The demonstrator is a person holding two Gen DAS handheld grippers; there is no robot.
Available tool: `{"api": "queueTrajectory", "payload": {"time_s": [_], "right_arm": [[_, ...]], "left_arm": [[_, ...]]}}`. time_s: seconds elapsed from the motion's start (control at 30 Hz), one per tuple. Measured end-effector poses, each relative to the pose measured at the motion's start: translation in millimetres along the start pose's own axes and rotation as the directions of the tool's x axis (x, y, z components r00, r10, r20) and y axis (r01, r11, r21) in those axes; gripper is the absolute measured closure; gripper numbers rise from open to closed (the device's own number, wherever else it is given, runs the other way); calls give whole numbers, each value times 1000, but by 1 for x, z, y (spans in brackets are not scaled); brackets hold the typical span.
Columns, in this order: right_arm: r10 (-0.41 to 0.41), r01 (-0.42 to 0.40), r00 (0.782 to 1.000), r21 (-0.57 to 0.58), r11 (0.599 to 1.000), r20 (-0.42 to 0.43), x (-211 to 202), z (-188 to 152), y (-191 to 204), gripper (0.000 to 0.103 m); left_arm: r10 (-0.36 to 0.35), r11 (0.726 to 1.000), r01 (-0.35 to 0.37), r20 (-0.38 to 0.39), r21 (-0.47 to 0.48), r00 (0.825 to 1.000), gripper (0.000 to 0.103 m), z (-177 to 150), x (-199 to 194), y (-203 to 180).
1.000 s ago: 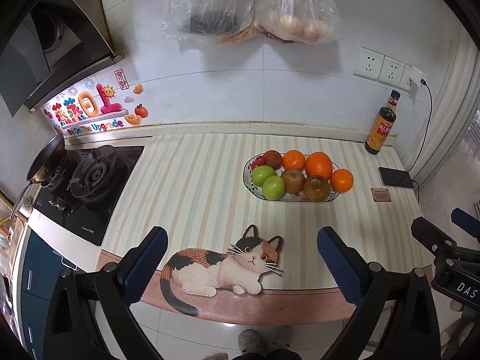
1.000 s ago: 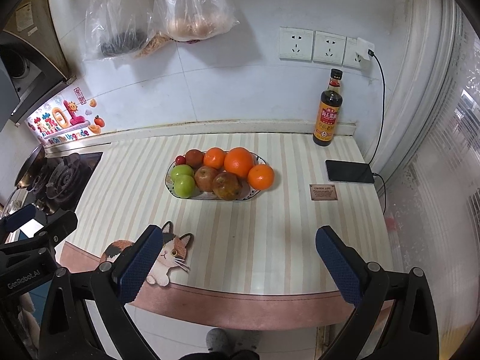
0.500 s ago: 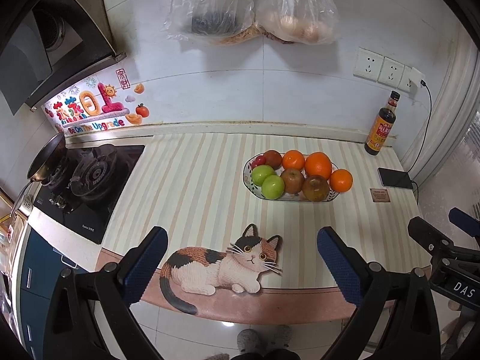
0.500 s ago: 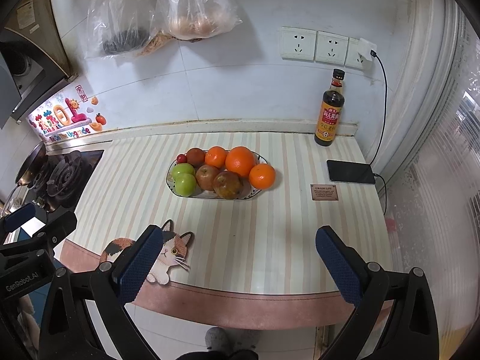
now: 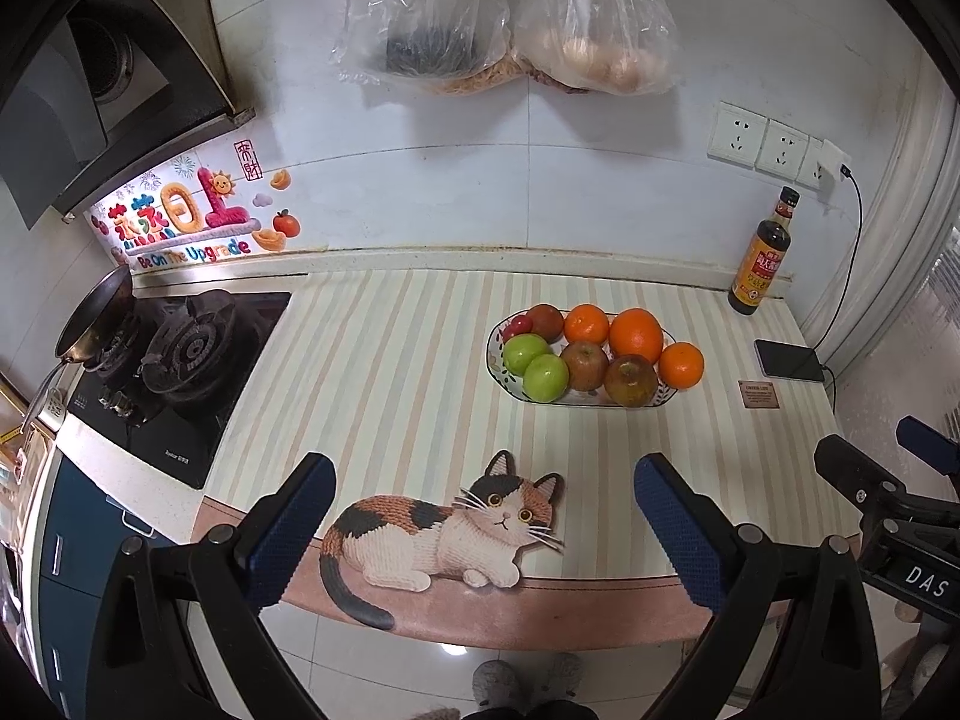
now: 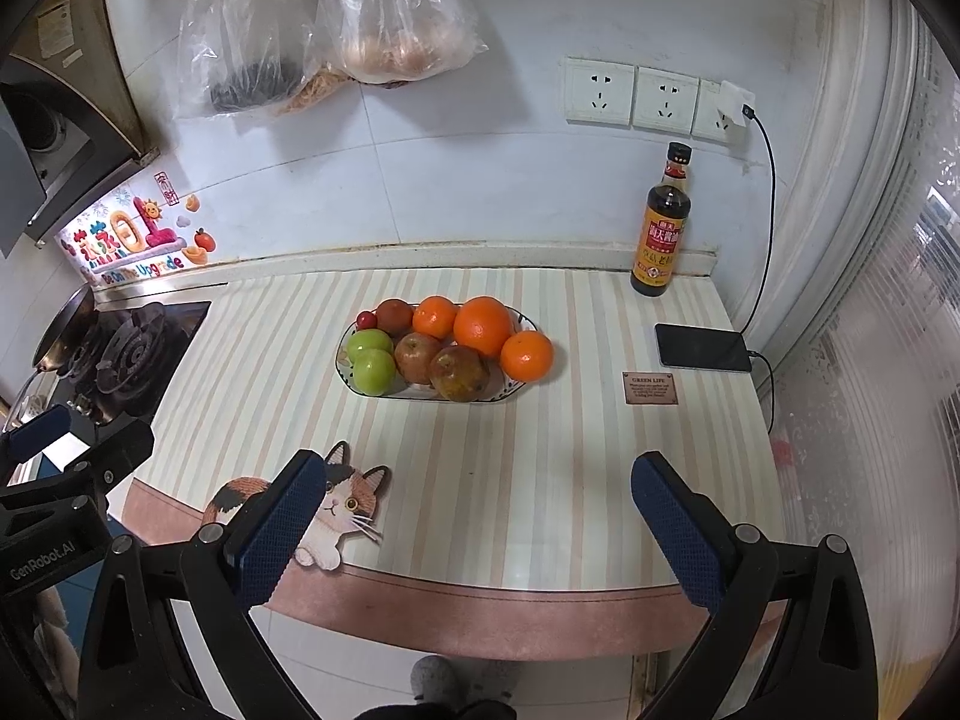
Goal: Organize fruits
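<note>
An oval white plate (image 5: 501, 369) (image 6: 345, 373) on the striped counter holds two green apples (image 5: 536, 366) (image 6: 372, 360), reddish-brown apples (image 5: 630, 380) (image 6: 459, 373), oranges (image 5: 636, 334) (image 6: 483, 326) and a small red fruit (image 6: 366, 318). One orange (image 5: 681, 365) (image 6: 527, 355) sits at the plate's right end. My left gripper (image 5: 480, 507) is open and empty, above the counter's front edge over the cat picture. My right gripper (image 6: 474, 504) is open and empty, also at the front edge, well short of the plate.
A dark sauce bottle (image 6: 663, 228) stands at the back right by the wall. A phone (image 6: 702, 348) on a charging cable lies at the right. A gas stove (image 5: 174, 354) with a pan (image 5: 93, 315) is at the left. Plastic bags (image 5: 510, 18) hang above.
Both grippers have drifted only slightly; the view is nearly the same. The fruits have not moved.
</note>
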State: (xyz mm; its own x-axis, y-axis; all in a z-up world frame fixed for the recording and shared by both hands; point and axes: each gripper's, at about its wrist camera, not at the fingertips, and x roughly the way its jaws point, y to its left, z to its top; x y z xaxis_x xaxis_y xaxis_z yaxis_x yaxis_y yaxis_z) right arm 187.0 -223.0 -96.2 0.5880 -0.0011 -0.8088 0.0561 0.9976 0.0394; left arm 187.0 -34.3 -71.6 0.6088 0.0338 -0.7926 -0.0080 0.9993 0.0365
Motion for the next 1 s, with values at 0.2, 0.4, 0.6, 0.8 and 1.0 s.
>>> {"api": "queueTrajectory", "payload": {"time_s": [0.2,0.4,0.6,0.8,1.0], "right_arm": [[5,-5,1000,2,1000,1,-2,2,-1,0],[9,-9,1000,-1,1000,0,-3,4,-1,0],[16,-16,1000,-12,1000,-3,-2,5,0,0],[23,-23,1000,-16,1000,-7,0,2,2,0],[26,-27,1000,-18,999,-8,0,2,2,0]], "left_arm": [[0,1000,0,-1,-4,1000,1,0,-2,-1],[3,1000,-3,-1,-8,1000,1,-1,-2,0],[8,1000,-8,-1,-16,1000,1,-5,-5,2],[9,1000,-9,0,-18,1000,1,-6,-6,2],[8,1000,-8,-1,-19,1000,1,-8,-6,3]]}}
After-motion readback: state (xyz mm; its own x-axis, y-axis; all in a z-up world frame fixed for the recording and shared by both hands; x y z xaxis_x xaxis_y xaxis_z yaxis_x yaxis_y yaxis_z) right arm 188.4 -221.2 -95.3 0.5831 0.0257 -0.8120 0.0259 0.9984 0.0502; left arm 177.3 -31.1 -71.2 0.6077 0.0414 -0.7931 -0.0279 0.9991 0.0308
